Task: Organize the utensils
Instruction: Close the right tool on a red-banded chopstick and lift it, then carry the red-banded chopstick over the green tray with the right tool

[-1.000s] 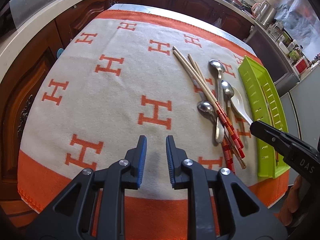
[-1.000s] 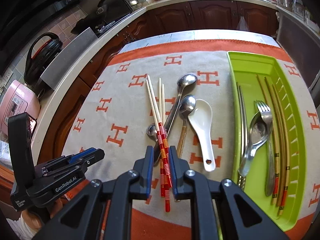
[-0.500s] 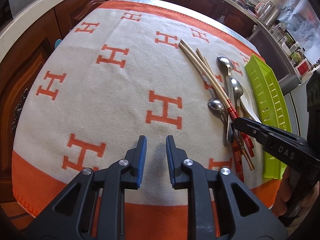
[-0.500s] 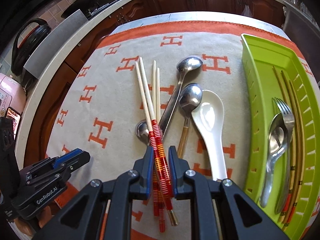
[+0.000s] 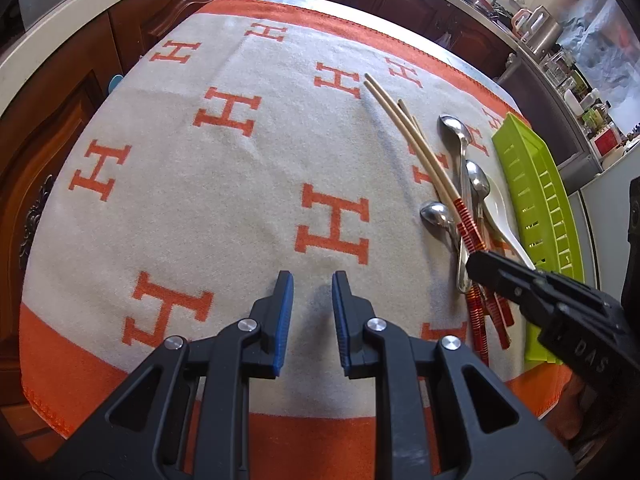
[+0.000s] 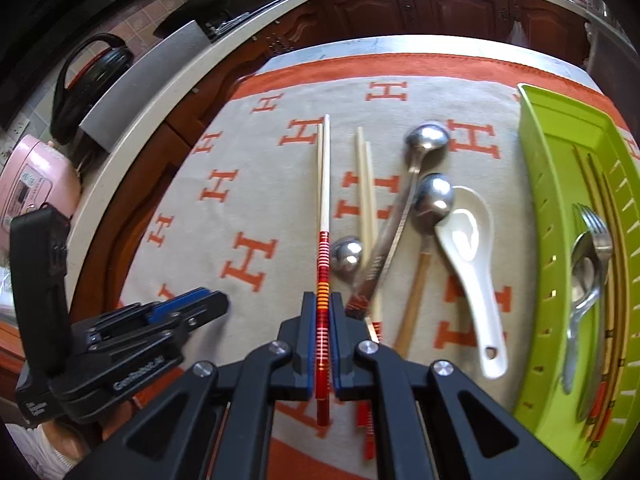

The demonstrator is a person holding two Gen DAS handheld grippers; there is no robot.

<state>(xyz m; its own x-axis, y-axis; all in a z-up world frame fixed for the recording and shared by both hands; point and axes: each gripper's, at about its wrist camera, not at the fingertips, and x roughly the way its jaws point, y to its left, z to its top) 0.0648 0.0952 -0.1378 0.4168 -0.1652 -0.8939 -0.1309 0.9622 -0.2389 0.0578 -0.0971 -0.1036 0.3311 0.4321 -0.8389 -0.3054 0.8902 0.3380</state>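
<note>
My right gripper (image 6: pixel 322 300) is closing on the red-banded handles of a pair of pale chopsticks (image 6: pixel 325 184), and its pads press on them. The pair points straight away from me over the blanket. A second chopstick pair (image 6: pixel 366 184), three metal spoons (image 6: pixel 434 200) and a white ceramic spoon (image 6: pixel 468 248) lie just to its right. The green tray (image 6: pixel 534 208) at the right holds a fork (image 6: pixel 596 228), a spoon and chopsticks. My left gripper (image 5: pixel 312 280) hovers open over bare blanket, nothing between its blue pads. The left wrist view has the right gripper (image 5: pixel 480 266) on the chopsticks (image 5: pixel 412 140).
A white blanket (image 5: pixel 200 208) with orange H marks and an orange border covers the table. Dark wooden cabinets and a pale counter ring the table. A pink appliance (image 6: pixel 28 188) and a black kettle (image 6: pixel 92 80) stand at the left.
The right gripper went forward and down over the red handles, then closed on them; the held pair now lines up straight with its fingers. The left gripper has stayed open and nearly still.
</note>
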